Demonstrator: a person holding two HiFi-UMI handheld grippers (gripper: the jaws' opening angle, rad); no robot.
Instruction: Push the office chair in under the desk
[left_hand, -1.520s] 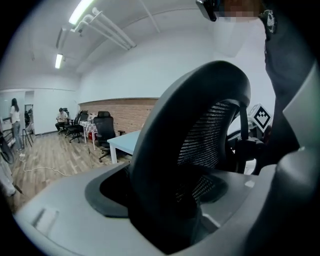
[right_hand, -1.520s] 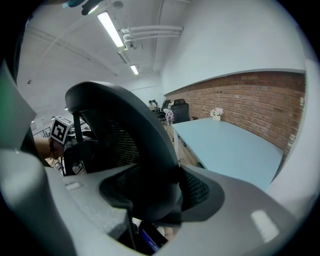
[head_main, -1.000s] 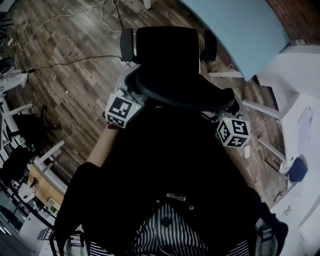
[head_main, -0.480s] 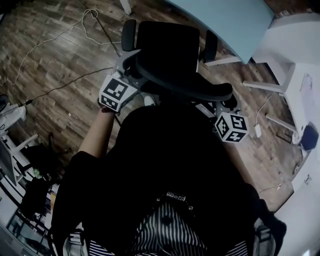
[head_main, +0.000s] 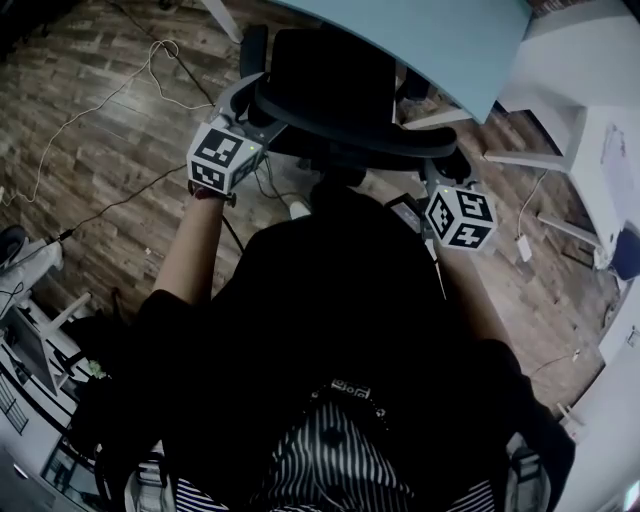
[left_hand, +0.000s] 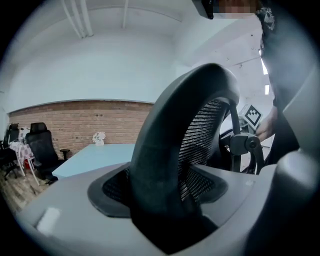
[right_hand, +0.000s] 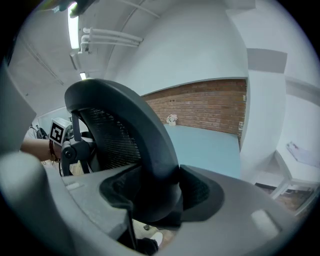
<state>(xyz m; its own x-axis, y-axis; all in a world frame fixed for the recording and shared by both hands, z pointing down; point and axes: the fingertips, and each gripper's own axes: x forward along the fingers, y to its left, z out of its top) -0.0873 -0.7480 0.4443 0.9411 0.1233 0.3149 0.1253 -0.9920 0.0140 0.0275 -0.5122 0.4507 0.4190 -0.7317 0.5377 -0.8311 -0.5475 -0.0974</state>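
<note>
Office chair (head_main: 335, 80) is seen partly under the desk (head_main: 440, 40), its backrest rim (head_main: 360, 150) clamped between the widely spread jaws of the left gripper (left_hand: 170, 200) and of the right gripper (right_hand: 155, 195). Both ends should be pushed evenly so that it is rolled in straight, armrests (head_main: 252, 50) clear.

ahead: desk (head_main: 450, 45) over office chair (head_main: 335, 85) | left: open floor (head_main: 90, 60), loose cables (head_main: 163, 46) | right: white table legs (head_main: 520, 160)

Black chair (head_main: 335, 80) with mesh back, pale blue desk (head_main: 430, 40), brown wood-plank floor (head_main: 120, 150), red brick wall (left_hand: 75, 120), black-and-white striped garment (head_main: 335, 460).
</note>
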